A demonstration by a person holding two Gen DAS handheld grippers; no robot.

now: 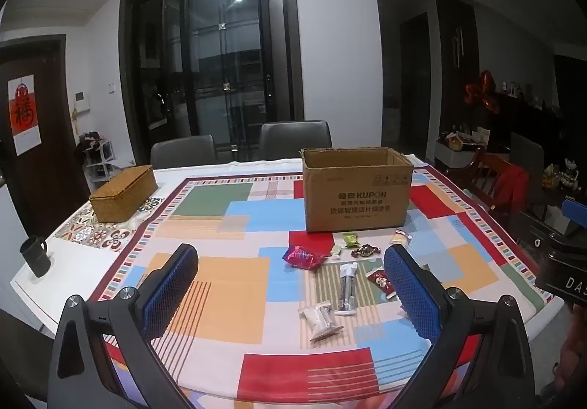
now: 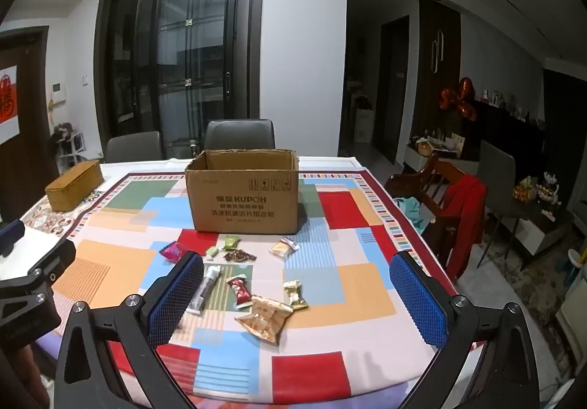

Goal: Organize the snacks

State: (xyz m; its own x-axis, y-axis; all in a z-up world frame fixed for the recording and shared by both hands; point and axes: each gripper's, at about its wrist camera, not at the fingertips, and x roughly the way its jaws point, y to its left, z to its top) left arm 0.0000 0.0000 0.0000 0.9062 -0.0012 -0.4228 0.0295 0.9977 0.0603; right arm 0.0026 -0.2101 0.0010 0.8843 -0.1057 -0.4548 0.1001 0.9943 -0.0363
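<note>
My left gripper hovers nearest, jaws spread wide and empty above the colourful patchwork-clothed counter; my right gripper likewise gapes, holding nothing. Left to right, a woven straw lidded box, scattered small wrapped snacks lying loose on the cloth, and behind them an open brown cardboard box.

Home dining room: clothed table, chairs, glass doors.
</note>
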